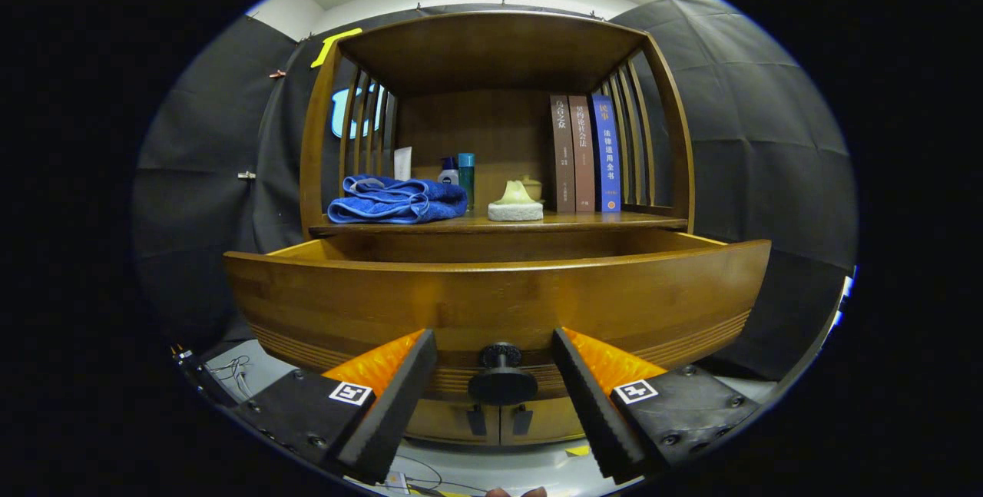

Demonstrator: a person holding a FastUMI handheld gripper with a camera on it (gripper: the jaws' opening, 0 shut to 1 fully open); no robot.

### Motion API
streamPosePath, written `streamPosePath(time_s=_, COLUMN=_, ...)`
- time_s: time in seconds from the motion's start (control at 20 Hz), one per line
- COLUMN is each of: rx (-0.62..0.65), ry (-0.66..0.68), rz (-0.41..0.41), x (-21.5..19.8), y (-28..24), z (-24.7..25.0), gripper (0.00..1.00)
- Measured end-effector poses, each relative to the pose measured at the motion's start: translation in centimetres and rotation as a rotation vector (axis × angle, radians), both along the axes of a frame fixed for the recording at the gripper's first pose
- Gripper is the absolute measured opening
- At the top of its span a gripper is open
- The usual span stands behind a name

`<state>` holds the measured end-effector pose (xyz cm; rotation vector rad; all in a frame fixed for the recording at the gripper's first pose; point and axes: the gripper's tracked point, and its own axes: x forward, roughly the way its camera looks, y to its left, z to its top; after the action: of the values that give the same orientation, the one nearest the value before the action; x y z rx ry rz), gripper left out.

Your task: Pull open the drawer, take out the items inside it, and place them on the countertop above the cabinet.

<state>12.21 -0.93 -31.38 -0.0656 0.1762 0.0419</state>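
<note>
Black-cloth booth, wooden cabinet (491,59) with open shelf above. Drawer (499,297) sits pulled out; its inside is hidden behind the front panel, so items can't be seen. Gripper (495,386) fingers spread apart, straddling the black knob (502,376) without touching it. Pull step looks done; next, lift over the front and reach in. Countertop (584,221) holds blue towel (398,201), books (585,153), bottles (459,172).

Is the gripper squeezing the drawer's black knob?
No, the gripper is open, its fingers apart on either side of the knob, not touching it.
</note>
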Motion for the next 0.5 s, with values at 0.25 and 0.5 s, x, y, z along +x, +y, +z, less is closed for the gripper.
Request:
streamPosePath(time_s=0.25, rx=-0.015, ry=0.009, rz=0.000, x=2.8, y=0.3, z=-0.2, gripper=0.98)
streamPosePath(time_s=0.5, rx=-0.033, ry=0.011, rz=-0.005, x=6.1, y=0.6, z=-0.6, gripper=0.98)
